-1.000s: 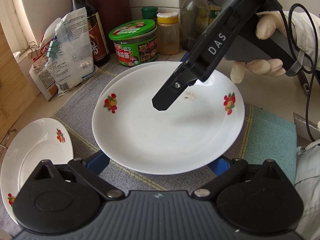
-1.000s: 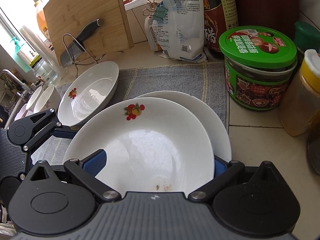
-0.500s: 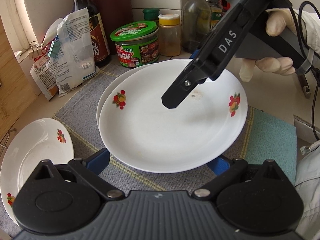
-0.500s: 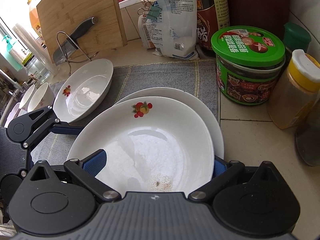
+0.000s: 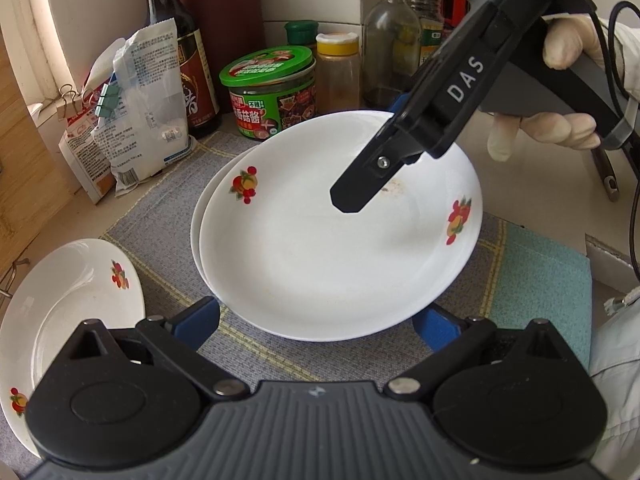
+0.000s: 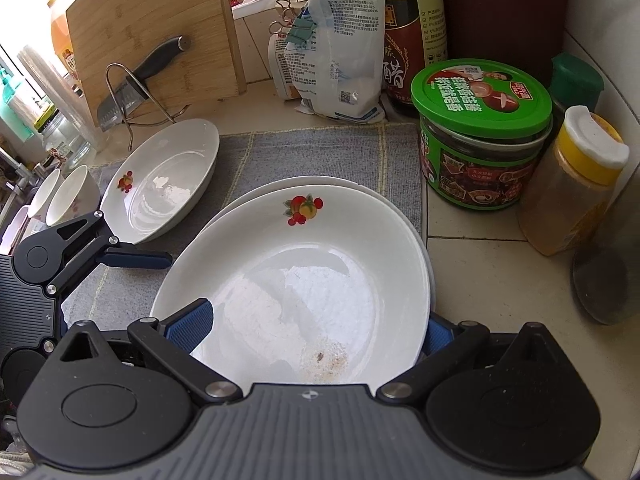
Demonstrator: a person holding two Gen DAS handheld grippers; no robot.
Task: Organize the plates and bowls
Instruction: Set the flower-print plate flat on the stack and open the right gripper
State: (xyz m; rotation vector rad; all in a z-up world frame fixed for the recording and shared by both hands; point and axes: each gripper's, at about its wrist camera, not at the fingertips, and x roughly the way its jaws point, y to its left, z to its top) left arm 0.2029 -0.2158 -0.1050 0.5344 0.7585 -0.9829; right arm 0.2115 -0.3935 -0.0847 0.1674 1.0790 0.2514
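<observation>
From my left wrist camera, the top plate (image 5: 320,248) is white and shallow, with a red-and-orange fruit print on two sides of its rim and a small brownish smear near its middle. It lies on a second plate (image 5: 197,224), of which only a thin crescent shows on the left, and both sit on the grey mat (image 5: 160,216). My left gripper (image 5: 316,322) is spread wide, its blue pads on either side of the top plate's near rim; I cannot tell whether they touch it. My right gripper (image 5: 394,152) reaches in from the far right, one black finger over the plate and a blue pad behind the far rim, held by a gloved hand (image 5: 560,92). A third plate (image 5: 76,304) lies empty on the mat to the left of the stack. Behind the stack stands a green-lidded jar (image 5: 270,88) of dark sauce.

From my right wrist camera, the top plate (image 6: 304,280) fills the foreground, empty apart from brown specks by its near edge. My right gripper (image 6: 316,328) is wide apart with the plate's rim between the pads; I cannot tell whether it is gripped. The lower plate (image 6: 360,190) peeks out beyond. The left gripper (image 6: 132,258) comes in from the stack's left. Left of the stack sits the empty third plate (image 6: 160,184), and further left two bowls (image 6: 68,196), contents hidden.
</observation>
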